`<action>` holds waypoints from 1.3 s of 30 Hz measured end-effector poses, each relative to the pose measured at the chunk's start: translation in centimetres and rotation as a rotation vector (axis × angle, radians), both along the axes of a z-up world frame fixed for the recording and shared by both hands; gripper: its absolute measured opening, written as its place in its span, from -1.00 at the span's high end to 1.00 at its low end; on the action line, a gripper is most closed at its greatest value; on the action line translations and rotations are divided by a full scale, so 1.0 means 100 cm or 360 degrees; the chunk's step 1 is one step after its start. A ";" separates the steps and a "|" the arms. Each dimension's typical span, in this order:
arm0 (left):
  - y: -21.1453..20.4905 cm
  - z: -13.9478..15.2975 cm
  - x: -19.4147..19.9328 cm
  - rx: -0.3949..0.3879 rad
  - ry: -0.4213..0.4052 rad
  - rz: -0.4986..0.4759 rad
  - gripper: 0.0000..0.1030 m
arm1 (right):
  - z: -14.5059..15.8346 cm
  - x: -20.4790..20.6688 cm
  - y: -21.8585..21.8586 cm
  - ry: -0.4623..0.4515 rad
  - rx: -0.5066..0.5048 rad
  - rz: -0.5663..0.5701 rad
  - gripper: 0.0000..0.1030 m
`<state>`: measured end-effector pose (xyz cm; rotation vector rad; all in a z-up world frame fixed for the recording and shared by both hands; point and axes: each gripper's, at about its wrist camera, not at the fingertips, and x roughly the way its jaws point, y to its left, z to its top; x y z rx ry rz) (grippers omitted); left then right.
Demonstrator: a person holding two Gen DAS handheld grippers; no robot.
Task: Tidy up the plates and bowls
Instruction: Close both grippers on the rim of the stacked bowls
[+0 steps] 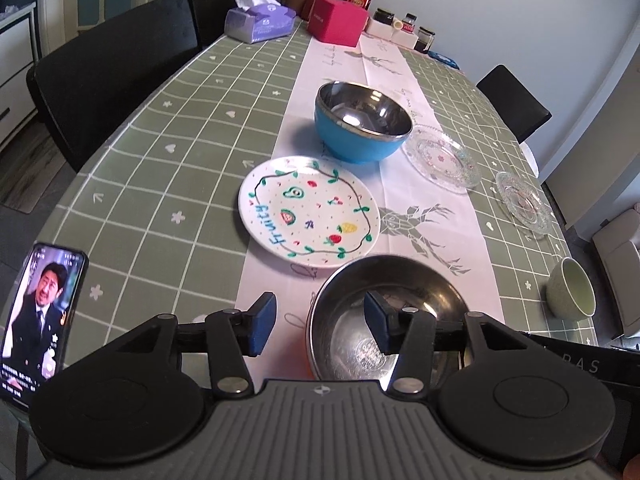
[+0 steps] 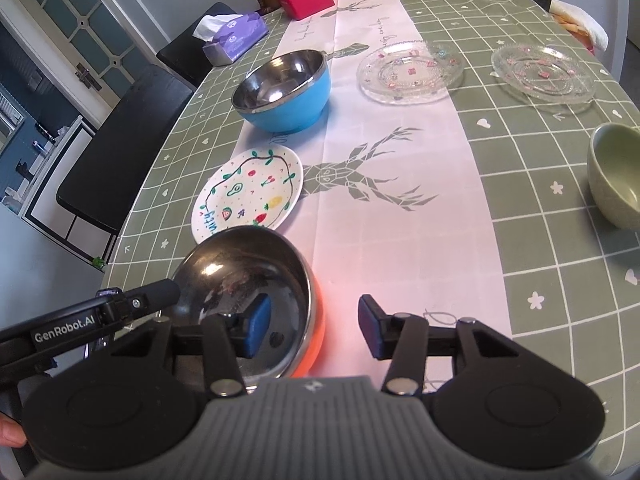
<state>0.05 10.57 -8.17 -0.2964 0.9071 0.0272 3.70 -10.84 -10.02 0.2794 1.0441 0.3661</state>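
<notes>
An orange bowl with a steel inside (image 1: pixel 416 292) (image 2: pixel 248 264) sits at the table's near edge. My left gripper (image 1: pixel 320 326) is open, its jaws straddling the bowl's left rim. My right gripper (image 2: pixel 314 330) is open, its jaws straddling the bowl's right rim. A white fruit-painted plate (image 1: pixel 308 210) (image 2: pixel 248 194) lies just beyond it. A blue bowl with a steel inside (image 1: pixel 362 122) (image 2: pixel 284 88) stands farther back. Two clear glass plates (image 1: pixel 442 158) (image 1: pixel 524 204) (image 2: pixel 410 70) (image 2: pixel 544 72) lie to the right. A green bowl (image 1: pixel 570 290) (image 2: pixel 618 174) stands at the right edge.
A phone (image 1: pixel 38 324) stands at the near left edge. A tissue box (image 1: pixel 260 20), a red box (image 1: pixel 338 20), bottles and jars (image 1: pixel 404 24) crowd the far end. Black chairs (image 1: pixel 112 68) (image 1: pixel 514 102) flank the table (image 1: pixel 168 168).
</notes>
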 end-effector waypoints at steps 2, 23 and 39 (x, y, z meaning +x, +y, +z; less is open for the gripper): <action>-0.001 0.004 0.004 0.0020 -0.0018 -0.0021 -0.13 | 0.006 0.002 -0.001 -0.0030 -0.0004 0.0002 0.02; 0.010 0.066 0.119 0.0050 -0.0172 -0.0424 -0.13 | 0.081 0.118 0.023 -0.0213 -0.0208 0.0246 0.00; 0.040 0.006 0.258 0.0002 0.0160 -0.0327 -0.03 | 0.021 0.272 0.052 0.0322 -0.0115 0.0187 0.25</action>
